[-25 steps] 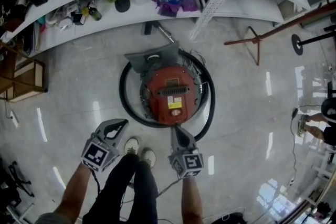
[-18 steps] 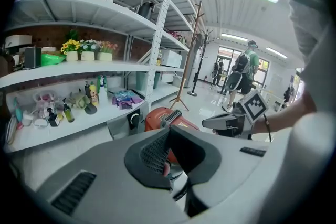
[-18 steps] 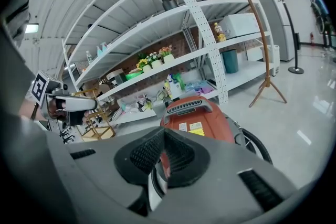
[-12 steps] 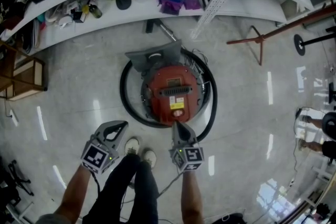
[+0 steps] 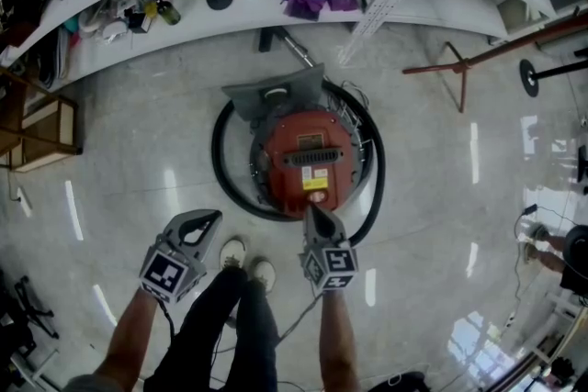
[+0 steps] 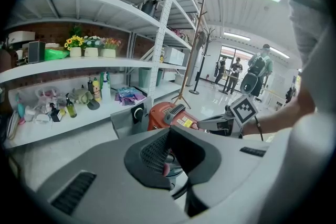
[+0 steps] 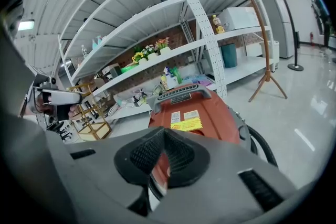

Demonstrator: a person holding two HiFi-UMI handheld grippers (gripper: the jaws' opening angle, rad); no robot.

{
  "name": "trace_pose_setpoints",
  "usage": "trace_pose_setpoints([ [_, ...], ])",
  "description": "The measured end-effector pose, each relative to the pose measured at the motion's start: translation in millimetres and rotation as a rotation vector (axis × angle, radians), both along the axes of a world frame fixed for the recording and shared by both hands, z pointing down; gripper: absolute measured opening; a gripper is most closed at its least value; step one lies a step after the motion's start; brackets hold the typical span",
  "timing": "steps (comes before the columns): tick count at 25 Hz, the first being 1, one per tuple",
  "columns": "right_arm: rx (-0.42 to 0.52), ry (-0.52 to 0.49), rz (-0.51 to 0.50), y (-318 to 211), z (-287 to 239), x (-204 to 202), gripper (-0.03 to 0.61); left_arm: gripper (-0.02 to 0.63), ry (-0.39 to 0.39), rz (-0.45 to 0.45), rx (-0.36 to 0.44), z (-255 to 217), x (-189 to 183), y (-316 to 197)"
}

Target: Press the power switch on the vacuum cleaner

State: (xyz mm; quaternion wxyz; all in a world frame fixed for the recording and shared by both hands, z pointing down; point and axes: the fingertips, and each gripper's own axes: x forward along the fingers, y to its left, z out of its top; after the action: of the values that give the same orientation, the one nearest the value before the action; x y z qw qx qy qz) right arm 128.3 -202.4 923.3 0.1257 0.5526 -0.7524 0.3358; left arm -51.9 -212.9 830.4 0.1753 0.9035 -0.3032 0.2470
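On the floor [image 5: 138,151] by the shelf [image 5: 184,28] sits the red vacuum cleaner [image 5: 308,156]. The right gripper [image 5: 313,214], jaws together on nothing, tips over its near edge (the left gripper [image 5: 209,218], likewise closed and empty, hangs apart).

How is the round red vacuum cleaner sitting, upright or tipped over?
Upright: the round red vacuum cleaner sits flat on the shiny floor, its grey carry handle on top.

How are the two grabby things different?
The right gripper reaches the near edge of the vacuum; the left gripper hangs over the floor, apart from it. From above, the left gripper shows its wide side; the right gripper looks narrow and pointed. Both have jaws shut, holding nothing.
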Motion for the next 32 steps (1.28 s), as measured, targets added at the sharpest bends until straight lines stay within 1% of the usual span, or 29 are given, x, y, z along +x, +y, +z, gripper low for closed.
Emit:
trace_pose_setpoints([
  [10, -0.018, 0.027, -0.01, -9, 4, 3, 0.012, 0.005, -0.004, -0.016, -0.008, 6, -6, -1],
  [14, -0.011, 0.032, -0.007, -9, 11, 2, 0.012, 0.005, -0.002, -0.021, -0.014, 8, -8, 0],
  [21, -0.038, 0.054, -0.027, -10, 12, 1, 0.012, 0.005, -0.002, -0.033, -0.027, 15, -14, 4],
  [25, 0.003, 0.062, -0.023, -11, 16, 1, 0.012, 0.005, -0.001, -0.035, -0.029, 17, -15, 5],
  [29, -0.008, 0.085, -0.054, -11, 13, 0, 0.012, 0.005, -0.002, -0.041, -0.03, 18, -17, 4],
  [32, 0.002, 0.083, -0.055, -11, 14, 0, 0.012, 0.005, -0.004, -0.041, -0.027, 20, -18, 4],
])
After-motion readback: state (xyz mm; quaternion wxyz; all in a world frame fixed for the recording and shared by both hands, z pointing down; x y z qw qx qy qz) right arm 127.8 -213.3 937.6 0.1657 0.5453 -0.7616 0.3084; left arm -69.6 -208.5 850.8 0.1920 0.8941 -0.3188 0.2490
